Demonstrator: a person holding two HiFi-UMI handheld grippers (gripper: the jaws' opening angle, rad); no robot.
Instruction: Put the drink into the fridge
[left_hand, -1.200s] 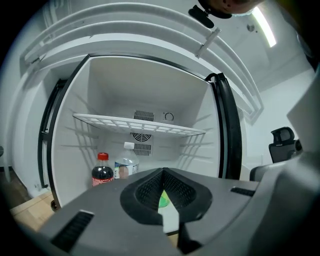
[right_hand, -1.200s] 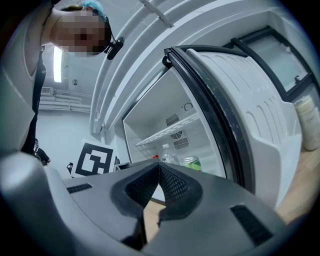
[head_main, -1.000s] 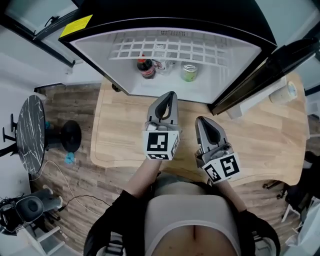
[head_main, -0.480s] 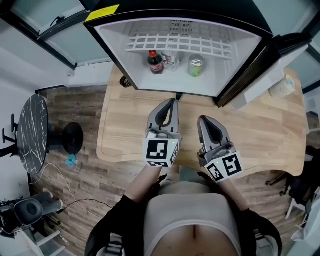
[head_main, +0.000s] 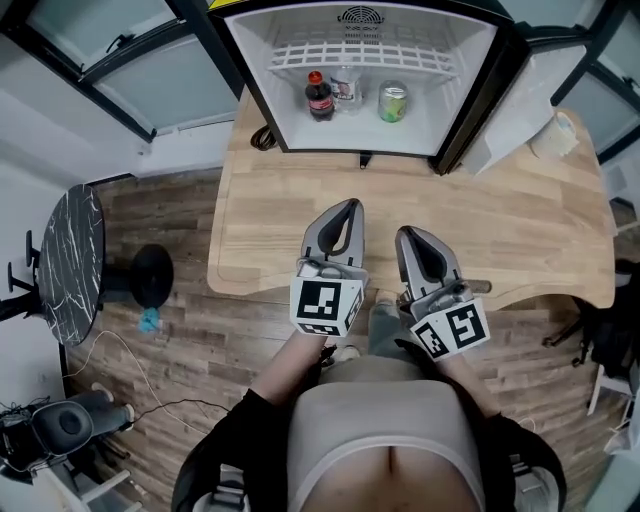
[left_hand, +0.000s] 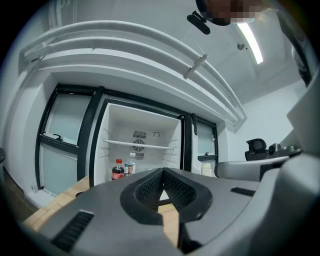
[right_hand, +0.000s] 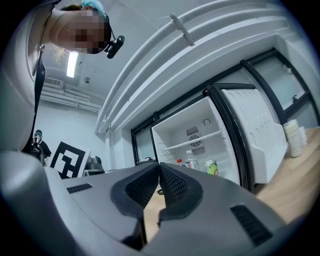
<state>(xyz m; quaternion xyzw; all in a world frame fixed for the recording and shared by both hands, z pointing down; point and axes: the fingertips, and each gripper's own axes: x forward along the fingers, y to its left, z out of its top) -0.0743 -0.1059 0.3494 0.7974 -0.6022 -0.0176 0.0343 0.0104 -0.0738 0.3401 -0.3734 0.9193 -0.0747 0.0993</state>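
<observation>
The small fridge (head_main: 262, 90) stands open at the far side of the wooden table (head_main: 520, 240). Inside it stand a cola bottle (head_main: 318, 96), a clear drink (head_main: 346, 88) and a green can (head_main: 393, 102). My left gripper (head_main: 344, 209) and right gripper (head_main: 407, 240) hover side by side over the table's near edge, well short of the fridge. Both are shut with nothing between the jaws. The left gripper view shows its gripper (left_hand: 161, 173) and the cola bottle (left_hand: 118, 170) far ahead. The right gripper view shows its gripper (right_hand: 159, 166) and the green can (right_hand: 212, 167).
The fridge door (head_main: 522, 95) hangs open to the right. A pale roll (head_main: 557, 133) sits on the table beside it. A cable (head_main: 263, 137) lies at the fridge's left foot. A round black side table (head_main: 66, 265) and a stool (head_main: 150, 275) stand on the floor to the left.
Both grippers have drawn back from the fridge to the table's near edge, and the fridge now sits farther off in view. Both stayed shut and empty.
</observation>
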